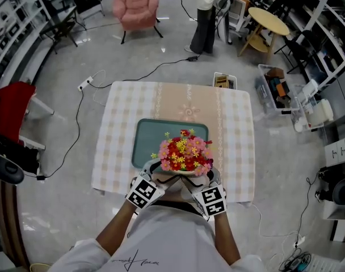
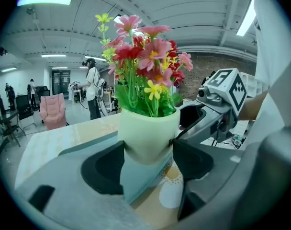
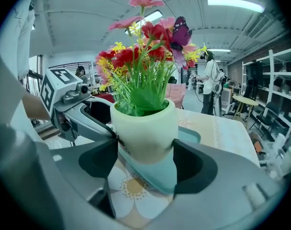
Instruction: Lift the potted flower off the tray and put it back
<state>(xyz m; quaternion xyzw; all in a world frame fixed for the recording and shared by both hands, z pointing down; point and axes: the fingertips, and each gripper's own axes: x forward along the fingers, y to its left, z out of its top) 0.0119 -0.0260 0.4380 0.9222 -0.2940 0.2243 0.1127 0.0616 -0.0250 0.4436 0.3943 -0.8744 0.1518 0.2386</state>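
— Well, the left gripper point(image 2: 148, 159) and right gripper point(image 3: 145, 157) are both clenched on the potted flower point(image 1: 184, 154), lifted just over the tray's point(image 1: 147, 135) near edge.

— I'd squeeze evenly, hold it upright, and lower it further in, toward the tray's middle.

Matt plastic pot point(image 3: 144, 128), smooth plastic tray point(image 1: 144, 143)

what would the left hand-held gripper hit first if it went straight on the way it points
The potted flower: its pot sits clamped between the left hand-held gripper's jaws. Past the pot, the right hand-held gripper, gripping from the opposite side, looks next, though depth is unclear.
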